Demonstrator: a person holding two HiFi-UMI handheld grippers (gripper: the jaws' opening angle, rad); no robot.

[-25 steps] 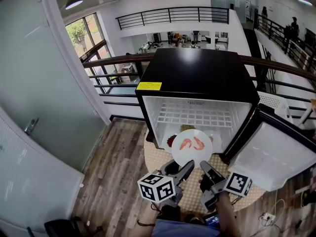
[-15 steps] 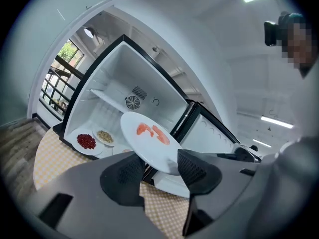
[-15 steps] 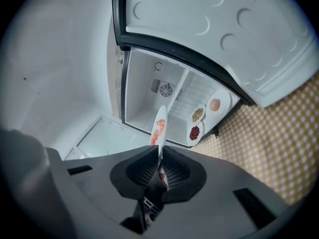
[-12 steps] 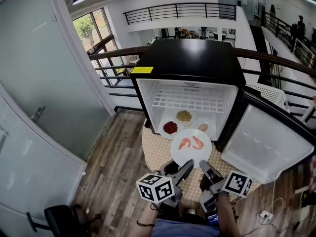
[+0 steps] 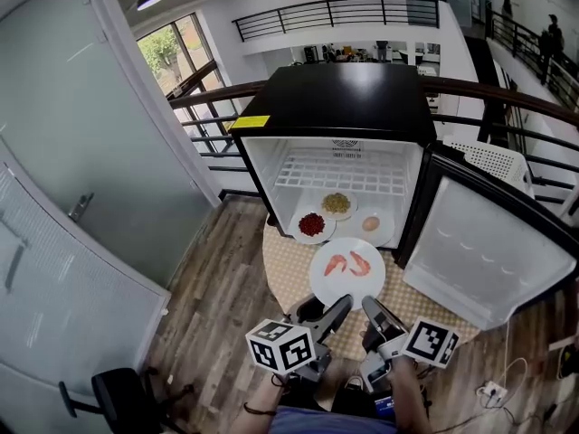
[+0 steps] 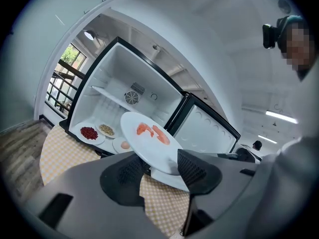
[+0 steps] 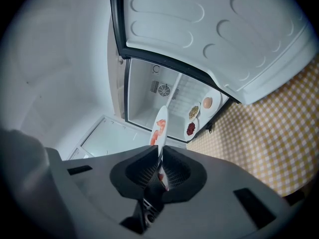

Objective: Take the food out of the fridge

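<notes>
A white plate (image 5: pixel 346 269) with two shrimps (image 5: pixel 348 262) hangs level over the checked mat (image 5: pixel 288 262), just outside the open black fridge (image 5: pixel 335 107). My right gripper (image 5: pixel 373 307) is shut on the plate's near rim, which shows edge-on between its pads in the right gripper view (image 7: pixel 160 126). My left gripper (image 5: pixel 330 306) is open beside it. In the left gripper view the plate's near rim (image 6: pixel 149 143) lies over the wide gap between the jaws. Touch there is unclear. On the fridge floor stay a plate of red food (image 5: pixel 311 225), one of yellowish food (image 5: pixel 336 203) and one with an egg (image 5: pixel 370 223).
The fridge door (image 5: pixel 479 251) swings open to the right. A wire shelf (image 5: pixel 339 177) spans the fridge's upper part. A glass wall (image 5: pixel 81 170) runs along the left and a railing (image 5: pixel 217 98) stands behind. An office chair (image 5: pixel 118 396) is at the lower left and a power strip (image 5: pixel 493 391) at the lower right.
Both grippers and the shrimp plate have drawn back from the fridge opening. The three plates on the fridge floor, partly covered before, now show in full.
</notes>
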